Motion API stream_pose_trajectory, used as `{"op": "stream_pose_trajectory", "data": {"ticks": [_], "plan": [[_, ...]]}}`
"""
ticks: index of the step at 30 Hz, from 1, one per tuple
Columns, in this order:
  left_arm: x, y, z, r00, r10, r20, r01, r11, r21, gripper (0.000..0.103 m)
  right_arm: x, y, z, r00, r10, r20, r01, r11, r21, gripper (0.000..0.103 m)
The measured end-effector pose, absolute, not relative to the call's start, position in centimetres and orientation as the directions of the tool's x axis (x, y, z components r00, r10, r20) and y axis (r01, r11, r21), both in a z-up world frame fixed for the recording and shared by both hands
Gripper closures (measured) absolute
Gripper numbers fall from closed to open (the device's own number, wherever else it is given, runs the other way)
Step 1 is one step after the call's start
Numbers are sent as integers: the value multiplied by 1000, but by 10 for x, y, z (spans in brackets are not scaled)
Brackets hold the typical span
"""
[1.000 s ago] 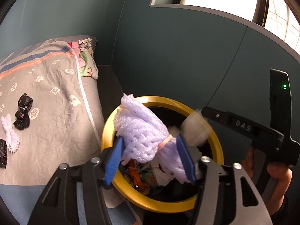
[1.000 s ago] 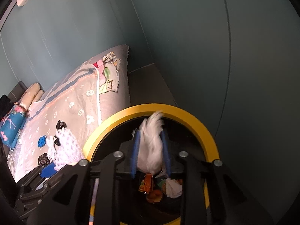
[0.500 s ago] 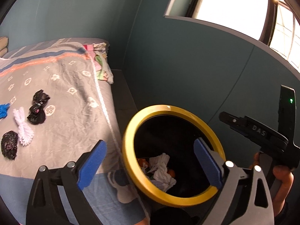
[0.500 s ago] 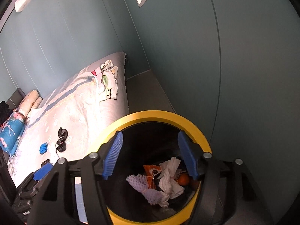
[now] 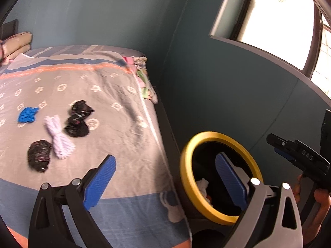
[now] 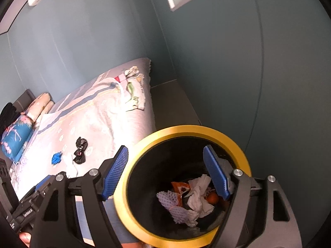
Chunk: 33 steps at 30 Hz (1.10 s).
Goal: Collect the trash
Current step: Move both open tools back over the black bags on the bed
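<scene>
A black bin with a yellow rim (image 5: 184,177) (image 6: 186,130) stands beside the bed. Inside lie purple foam netting (image 6: 167,198), white crumpled paper (image 6: 198,196) and orange scraps. My left gripper (image 5: 165,177) is open and empty, over the bed's edge and the bin's left side. My right gripper (image 6: 165,171) is open and empty above the bin; it also shows at the right of the left wrist view (image 5: 300,157). On the bed lie two black crumpled bags (image 5: 79,119) (image 5: 39,155), white foam netting (image 5: 58,138) and a blue scrap (image 5: 26,114).
The bed (image 5: 115,144) has a grey patterned cover and pillows (image 6: 18,132) at its far end. Folded cloth (image 5: 144,82) lies at the bed's corner. A teal wall (image 5: 206,82) stands close behind the bin, with a window (image 5: 269,16) above.
Both grippers opened and dropped the purple netting and white paper into the bin. The left gripper has since swung left toward the bed; the right has lifted slightly.
</scene>
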<state>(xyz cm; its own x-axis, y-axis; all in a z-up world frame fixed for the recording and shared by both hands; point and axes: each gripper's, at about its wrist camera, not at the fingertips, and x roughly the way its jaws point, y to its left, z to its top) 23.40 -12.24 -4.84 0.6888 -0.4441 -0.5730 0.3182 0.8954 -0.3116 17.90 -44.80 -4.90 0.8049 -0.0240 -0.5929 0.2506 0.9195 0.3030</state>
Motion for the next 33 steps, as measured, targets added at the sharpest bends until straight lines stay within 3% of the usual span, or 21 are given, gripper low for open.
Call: {"op": "stream_pose_trajectory", "data": {"ticks": [18, 33], "plan": [[245, -25, -49, 769, -306, -562, 152, 941, -303, 8, 223, -350, -32, 816, 136, -562, 39, 957, 288, 27], [270, 56, -85, 773, -189, -605, -21, 946, -323, 8, 287, -260, -51, 753, 231, -616, -86, 963, 256, 27]]}}
